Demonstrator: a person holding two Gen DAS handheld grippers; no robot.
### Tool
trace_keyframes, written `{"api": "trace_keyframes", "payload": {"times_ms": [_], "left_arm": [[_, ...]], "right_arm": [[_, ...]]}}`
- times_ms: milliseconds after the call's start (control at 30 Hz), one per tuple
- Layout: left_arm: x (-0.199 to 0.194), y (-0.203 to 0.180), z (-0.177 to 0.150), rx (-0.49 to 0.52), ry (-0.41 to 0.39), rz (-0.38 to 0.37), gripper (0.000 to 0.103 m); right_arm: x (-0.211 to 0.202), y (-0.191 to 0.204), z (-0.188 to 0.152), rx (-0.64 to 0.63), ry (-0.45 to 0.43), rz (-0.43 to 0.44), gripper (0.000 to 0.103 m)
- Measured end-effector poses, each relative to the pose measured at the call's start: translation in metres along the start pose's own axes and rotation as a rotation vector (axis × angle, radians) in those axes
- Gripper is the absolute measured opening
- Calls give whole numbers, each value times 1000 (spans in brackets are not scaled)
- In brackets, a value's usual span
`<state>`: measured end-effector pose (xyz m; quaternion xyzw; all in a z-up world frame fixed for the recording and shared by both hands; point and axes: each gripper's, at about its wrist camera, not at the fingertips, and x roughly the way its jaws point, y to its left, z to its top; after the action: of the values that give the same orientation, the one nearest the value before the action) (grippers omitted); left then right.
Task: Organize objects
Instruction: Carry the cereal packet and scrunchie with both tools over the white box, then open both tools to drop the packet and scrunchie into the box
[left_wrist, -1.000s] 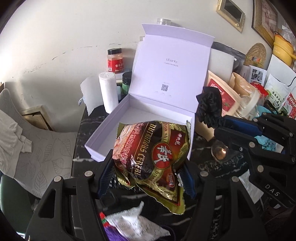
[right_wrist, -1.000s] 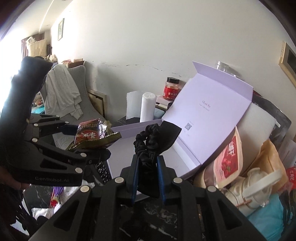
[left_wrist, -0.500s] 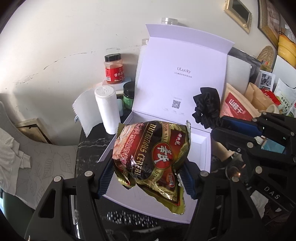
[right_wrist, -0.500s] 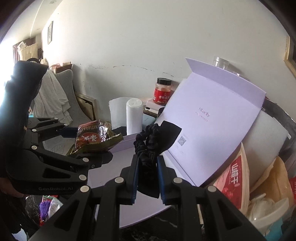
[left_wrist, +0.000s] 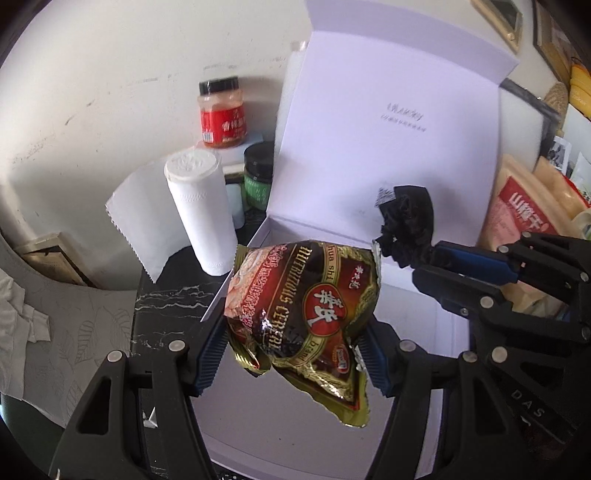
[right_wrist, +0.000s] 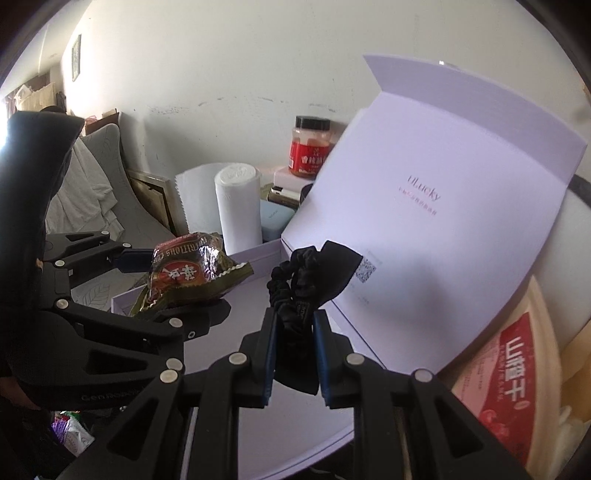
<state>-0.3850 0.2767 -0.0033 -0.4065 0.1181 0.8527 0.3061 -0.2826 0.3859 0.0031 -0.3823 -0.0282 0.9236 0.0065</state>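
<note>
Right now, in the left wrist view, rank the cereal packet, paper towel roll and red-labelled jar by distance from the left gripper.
1. Cereal packet, clamped in the left gripper.
2. Paper towel roll, upright, beyond on the left.
3. Red-labelled jar, farthest, by the wall.

Daylit interior, fisheye optics in both views. Straight edges bow toward the dark circular vignette at the corners. In the right wrist view, strong light enters at the far left edge and overexposes it. The wall reads bright and evenly lit. The foil snack bag shows specular glare on its creases. The open box lid carries a soft shadow; its printed text is blurred in the left wrist view.
</note>
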Motion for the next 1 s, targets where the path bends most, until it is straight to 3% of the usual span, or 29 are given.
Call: {"api": "trace_keyframes", "payload": {"times_ms": [233, 500, 533, 667, 700, 1000], "left_arm": [[34, 8, -2, -10, 51, 11, 63], [43, 8, -5, -16, 69, 6, 64], [42, 8, -4, -20, 73, 10, 64], [39, 12, -3, -50, 87, 26, 64], [38, 13, -3, -55, 89, 27, 64], [6, 14, 2, -41, 36, 64, 71]], "right_arm": [[25, 0, -8, 7, 39, -18, 18], [37, -7, -11, 50, 61, -24, 19], [37, -9, -10, 61, 60, -26, 21], [38, -15, -8, 90, 58, -59, 54], [39, -16, -7, 94, 57, -64, 57], [23, -14, -5, 98, 56, -66, 59]]}}
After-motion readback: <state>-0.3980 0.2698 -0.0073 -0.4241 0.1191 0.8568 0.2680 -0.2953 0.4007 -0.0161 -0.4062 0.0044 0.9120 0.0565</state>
